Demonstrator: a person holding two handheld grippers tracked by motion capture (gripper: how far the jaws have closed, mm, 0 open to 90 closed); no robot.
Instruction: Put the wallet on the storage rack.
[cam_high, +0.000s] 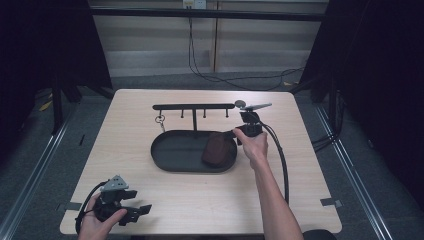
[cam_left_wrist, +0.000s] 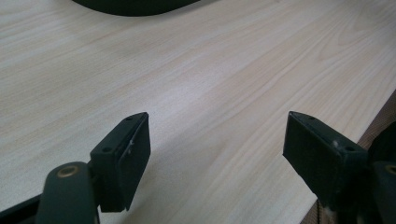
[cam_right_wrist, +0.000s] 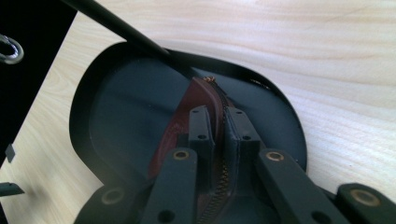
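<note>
No readable text, labels or numbers — perhaps too dim, anywhere on view

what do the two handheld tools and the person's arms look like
Both tools are matte black with two flat, rectangular jaw pads on hinged links with brass-coloured pivot rivets. The left tool carries a grey three-cornered plate on top, as does the right tool. A thick black cable trails from the right one along the table. Both forearms are bare, with no sleeves or gloves.

A dark reddish-brown zippered pouch (cam_right_wrist: 187, 112) (zipper edge upward) lies in the black oval tray's (cam_high: 170, 155) right end.
</note>
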